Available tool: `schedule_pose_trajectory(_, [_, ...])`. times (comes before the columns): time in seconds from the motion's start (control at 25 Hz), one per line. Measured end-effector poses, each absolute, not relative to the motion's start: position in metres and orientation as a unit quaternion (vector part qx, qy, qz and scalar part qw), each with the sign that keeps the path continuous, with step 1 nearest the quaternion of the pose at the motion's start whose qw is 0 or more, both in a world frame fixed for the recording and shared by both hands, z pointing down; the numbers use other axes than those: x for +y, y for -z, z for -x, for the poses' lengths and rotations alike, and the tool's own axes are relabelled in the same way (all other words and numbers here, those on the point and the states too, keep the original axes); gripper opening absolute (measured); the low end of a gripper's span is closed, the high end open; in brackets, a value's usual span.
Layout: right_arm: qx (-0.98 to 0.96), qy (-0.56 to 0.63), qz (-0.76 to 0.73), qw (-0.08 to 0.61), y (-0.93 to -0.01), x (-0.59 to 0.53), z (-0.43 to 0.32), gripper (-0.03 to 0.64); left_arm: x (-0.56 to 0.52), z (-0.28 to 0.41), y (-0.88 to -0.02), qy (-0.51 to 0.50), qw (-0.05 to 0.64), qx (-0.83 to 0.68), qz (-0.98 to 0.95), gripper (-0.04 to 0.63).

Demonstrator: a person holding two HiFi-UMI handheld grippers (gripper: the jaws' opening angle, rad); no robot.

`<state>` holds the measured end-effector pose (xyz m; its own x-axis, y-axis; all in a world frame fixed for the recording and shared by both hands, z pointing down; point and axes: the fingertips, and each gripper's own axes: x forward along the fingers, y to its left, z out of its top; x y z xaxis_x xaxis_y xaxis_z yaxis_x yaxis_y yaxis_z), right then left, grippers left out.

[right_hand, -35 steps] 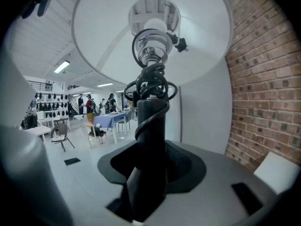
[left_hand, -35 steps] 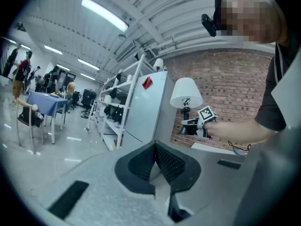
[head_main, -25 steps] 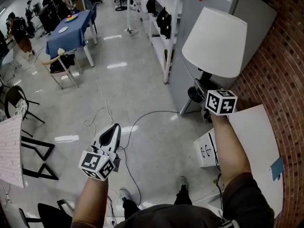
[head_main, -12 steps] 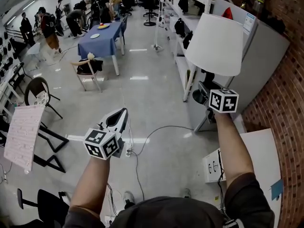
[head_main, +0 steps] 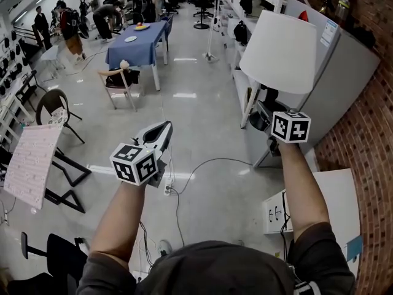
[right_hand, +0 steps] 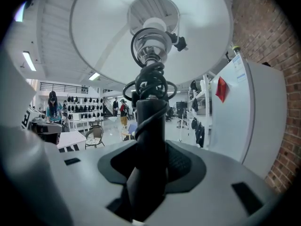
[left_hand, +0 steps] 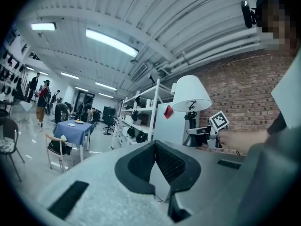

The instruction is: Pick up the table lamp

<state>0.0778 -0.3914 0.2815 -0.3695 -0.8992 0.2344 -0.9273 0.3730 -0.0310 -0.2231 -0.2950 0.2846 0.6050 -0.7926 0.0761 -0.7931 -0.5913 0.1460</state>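
Head view: one table lamp (head_main: 279,42) clamped in right gripper (head_main: 264,113).

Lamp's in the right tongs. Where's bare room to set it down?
The right tongs grip the table lamp by its stem. Bare: the white tabletop by the brick wall, beside the power strip; also the floor between the blue table and the shelving. Crowded: chairs at left, cable across the near floor.

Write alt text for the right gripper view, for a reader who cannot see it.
The right gripper clamps the black stem of a table lamp, cord coiled round it. Its white shade fills the top, seen from below.
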Motion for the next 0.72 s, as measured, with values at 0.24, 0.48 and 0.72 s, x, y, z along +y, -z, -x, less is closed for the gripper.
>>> schedule_pose_trajectory(0.24, [-0.833,-0.077,-0.541,0.087,-0.28,-0.39,-0.061,0.163,-0.3,0.222,-0.279,-0.009,0.081,-0.443,-0.893,0.002])
schedule_pose_trajectory(0.48, [-0.839,-0.075,-0.531,0.087,-0.279,-0.388,-0.048,0.163,-0.303,0.216,-0.274,-0.011,0.079,-0.44,-0.894,0.002])
schedule_pose_trajectory(0.72, [-0.844,-0.08,-0.523,0.088,-0.281,-0.383,-0.036,0.163,-0.307,0.205,-0.272,-0.015,0.08,-0.432,-0.898,0.002])
